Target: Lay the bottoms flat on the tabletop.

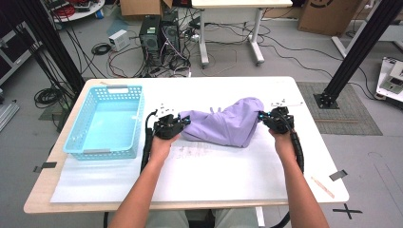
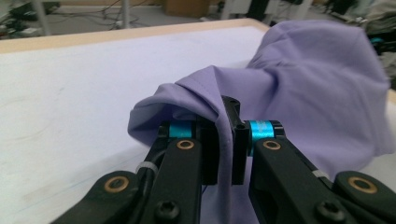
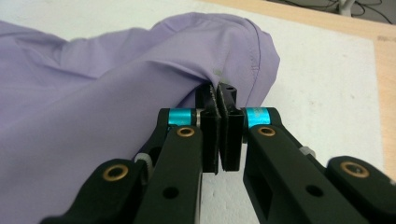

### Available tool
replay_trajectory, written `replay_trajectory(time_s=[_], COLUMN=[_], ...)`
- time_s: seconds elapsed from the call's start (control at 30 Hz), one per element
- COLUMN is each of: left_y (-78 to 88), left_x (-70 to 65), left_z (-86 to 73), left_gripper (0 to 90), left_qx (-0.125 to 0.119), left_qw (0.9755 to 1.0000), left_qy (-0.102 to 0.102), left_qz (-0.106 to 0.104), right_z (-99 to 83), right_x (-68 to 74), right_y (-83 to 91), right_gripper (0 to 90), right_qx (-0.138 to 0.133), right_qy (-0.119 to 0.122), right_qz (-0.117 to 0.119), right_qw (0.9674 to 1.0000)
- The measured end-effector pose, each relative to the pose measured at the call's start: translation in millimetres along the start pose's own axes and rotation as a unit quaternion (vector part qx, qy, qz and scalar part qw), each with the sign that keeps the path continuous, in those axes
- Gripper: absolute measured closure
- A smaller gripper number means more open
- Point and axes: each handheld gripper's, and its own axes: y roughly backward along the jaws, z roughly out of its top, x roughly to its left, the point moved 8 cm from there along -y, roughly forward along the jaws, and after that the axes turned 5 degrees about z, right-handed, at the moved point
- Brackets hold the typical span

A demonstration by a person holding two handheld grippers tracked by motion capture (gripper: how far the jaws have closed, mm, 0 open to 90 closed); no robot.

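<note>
A lilac cloth lies bunched in the middle of the white table, held at both ends. My left gripper pinches its left edge; in the left gripper view a fold of the cloth runs down between the shut jaws of the gripper. My right gripper grips the right end, which stands raised into a peak. In the right gripper view the cloth's hemmed edge is clamped between the pads of that gripper.
A light blue plastic basket sits on the table's left side. A white sheet covers most of the tabletop. Computers, cables and black frame posts stand on the floor beyond the far edge.
</note>
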Motion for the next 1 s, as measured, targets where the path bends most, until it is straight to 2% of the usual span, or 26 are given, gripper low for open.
replay_trajectory(time_s=[0.07,0.1,0.23,0.33,0.43,0.53,0.67,0.73,0.8,0.83,0.87,0.9,0.97,1.0], left_y=[-0.1,0.4,5.5,12.8,18.1,20.8,16.7,12.4,8.7,7.4,7.3,7.9,10.8,13.0], left_x=[1.7,2.4,4.0,4.8,7.5,10.8,9.7,7.7,5.9,4.3,3.1,1.5,-0.4,-1.2], left_z=[-1.3,-2.0,-5.4,-9.7,-18.3,-28.0,-37.3,-41.8,-45.5,-47.0,-47.1,-46.3,-44.4,-43.1], left_gripper=[71.8,65.0,52.1,49.9,47.7,46.4,46.4,47.1,53.4,60.9,69.4,77.9,86.2,86.6], left_qx=[0.003,0.006,0.014,0.013,0.019,0.028,0.052,0.07,0.082,0.086,0.086,0.082,0.078,0.074], left_qw=[1.0,1.0,0.9998,0.9996,0.9995,0.999,0.9982,0.9971,0.9962,0.9959,0.9956,0.9958,0.9961,0.9964], left_qy=[0.0,-0.003,-0.008,-0.017,-0.011,-0.006,0.001,-0.007,-0.01,-0.014,-0.022,-0.029,-0.036,-0.036], left_qz=[0.004,0.007,0.012,0.018,0.024,0.035,0.029,0.029,0.027,0.026,0.028,0.028,0.024,0.02], right_z=[-0.7,-1.0,-2.9,-11.0,-27.2,-43.4,-55.2,-57.7,-60.1,-61.7,-61.6,-61.3,-62.1,-62.6], right_x=[1.5,2.4,5.2,11.4,15.5,21.1,30.8,35.1,38.0,38.5,39.4,39.8,39.6,39.7], right_y=[-1.8,-1.4,7.3,16.1,16.9,10.7,-3.0,-10.2,-16.0,-18.3,-18.6,-18.1,-16.0,-13.6], right_gripper=[82.6,77.1,70.3,68.1,63.6,58.4,55.6,56.3,66.3,72.9,82.5,88.1,90.0,90.0], right_qx=[-0.002,-0.005,-0.022,-0.025,-0.008,0.015,0.049,0.066,0.083,0.092,0.09,0.092,0.095,0.096], right_qy=[-0.006,-0.006,-0.01,-0.008,0.005,0.0,0.007,0.015,0.025,0.035,0.04,0.045,0.055,0.055], right_qz=[0.004,0.006,0.013,0.027,0.031,0.045,0.054,0.053,0.051,0.049,0.049,0.053,0.057,0.058], right_qw=[1.0,1.0,0.9996,0.9993,0.9995,0.9989,0.9973,0.9963,0.9949,0.9939,0.9939,0.9934,0.9923,0.9922])
